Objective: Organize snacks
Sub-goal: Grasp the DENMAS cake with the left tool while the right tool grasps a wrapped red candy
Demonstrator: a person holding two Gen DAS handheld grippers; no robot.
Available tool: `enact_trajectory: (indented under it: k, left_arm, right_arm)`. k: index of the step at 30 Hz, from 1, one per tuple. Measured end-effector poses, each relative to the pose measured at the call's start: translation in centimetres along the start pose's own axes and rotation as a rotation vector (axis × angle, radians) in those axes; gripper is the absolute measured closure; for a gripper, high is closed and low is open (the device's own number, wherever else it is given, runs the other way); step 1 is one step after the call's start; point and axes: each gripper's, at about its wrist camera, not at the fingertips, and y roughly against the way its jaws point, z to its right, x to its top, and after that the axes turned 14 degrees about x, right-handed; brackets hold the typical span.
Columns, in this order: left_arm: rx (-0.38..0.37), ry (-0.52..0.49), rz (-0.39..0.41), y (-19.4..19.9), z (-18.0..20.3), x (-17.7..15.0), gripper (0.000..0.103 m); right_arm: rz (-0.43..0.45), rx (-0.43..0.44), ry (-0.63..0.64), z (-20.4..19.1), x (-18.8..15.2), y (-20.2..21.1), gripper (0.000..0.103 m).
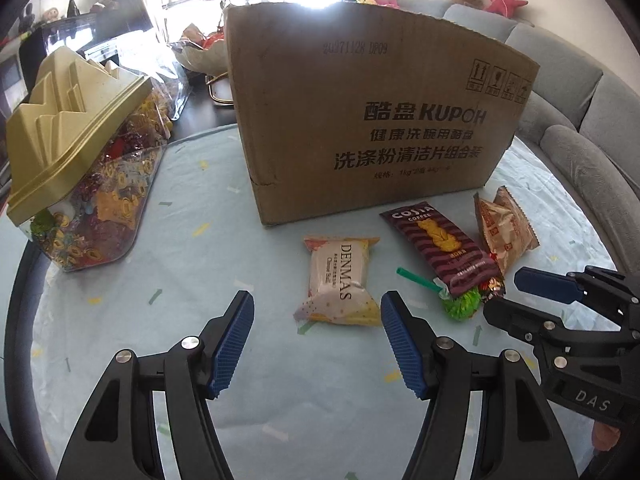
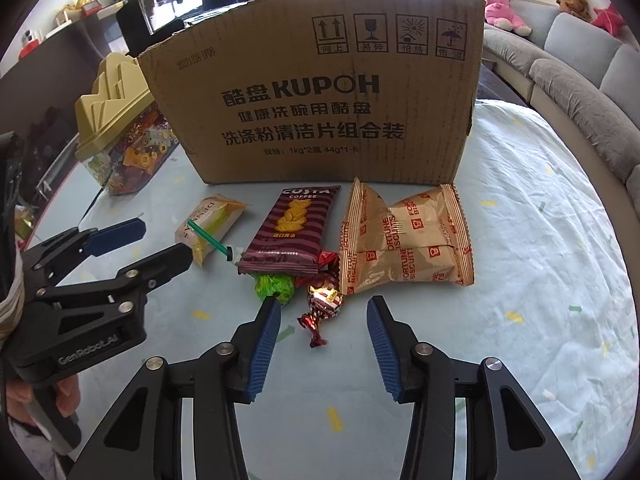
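Several snacks lie on the pale blue cloth in front of an upright cardboard box (image 1: pixel 380 120) (image 2: pixel 320 100). My left gripper (image 1: pixel 317 298) is open, and the near end of the white DENMAS pack (image 1: pixel 340 280) lies between its tips, untouched. My right gripper (image 2: pixel 323 302) is open around a red foil candy (image 2: pixel 325 302), with gaps on both sides. Beside the candy lie a green lollipop (image 2: pixel 276 286), a maroon Costa biscuit pack (image 2: pixel 294 228) and a tan Fortune Biscuits pack (image 2: pixel 408 240). The right gripper (image 1: pixel 504 296) shows at the right edge of the left wrist view.
A clear candy jar with a gold lid (image 1: pixel 80 152) (image 2: pixel 120 128) stands to the left of the box. A grey sofa (image 1: pixel 580 100) curves round the table's right side. A hand holds the left gripper (image 2: pixel 164 240) at the left.
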Motion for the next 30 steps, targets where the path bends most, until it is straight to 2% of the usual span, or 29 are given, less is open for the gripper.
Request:
enact_trajectory:
  k: [9,15,17,19,20,21,25,30]
  left_arm:
    - [-0.002,0.0,-0.014,-1.8,1.0,1.5,0.038]
    - [-0.009,0.02,-0.03,-2.5,1.1,1.9,0.039]
    - [-0.014,0.026,-0.037,-2.6,1.1,1.9,0.047]
    - [-0.026,0.024,-0.048,-3.3,1.0,2.2,0.064]
    - [-0.032,0.023,-0.055,-3.4,1.2,2.2,0.068]
    - [-0.029,0.023,-0.052,-3.3,1.3,2.1,0.068]
    - [-0.039,0.03,-0.055,-2.7,1.3,1.5,0.069]
    - [-0.016,0.047,-0.043,-1.0,1.1,0.2,0.069]
  right_arm:
    - [-0.008,0.003,-0.02,0.7,0.7,-0.9,0.063]
    - [-0.013,0.006,-0.018,0.7,1.0,-1.5,0.072]
    - [-0.013,0.006,-0.017,0.8,1.0,-1.7,0.074]
    - [-0.012,0.01,-0.018,0.8,1.0,-1.7,0.078]
    - [-0.012,0.009,-0.015,0.8,1.0,-1.7,0.079]
    - [-0.01,0.009,-0.013,0.7,0.9,-1.6,0.082]
    - [-0.005,0.015,-0.004,0.5,0.6,-1.0,0.082]
    - [0.0,0.018,0.007,0.4,0.0,-0.2,0.082]
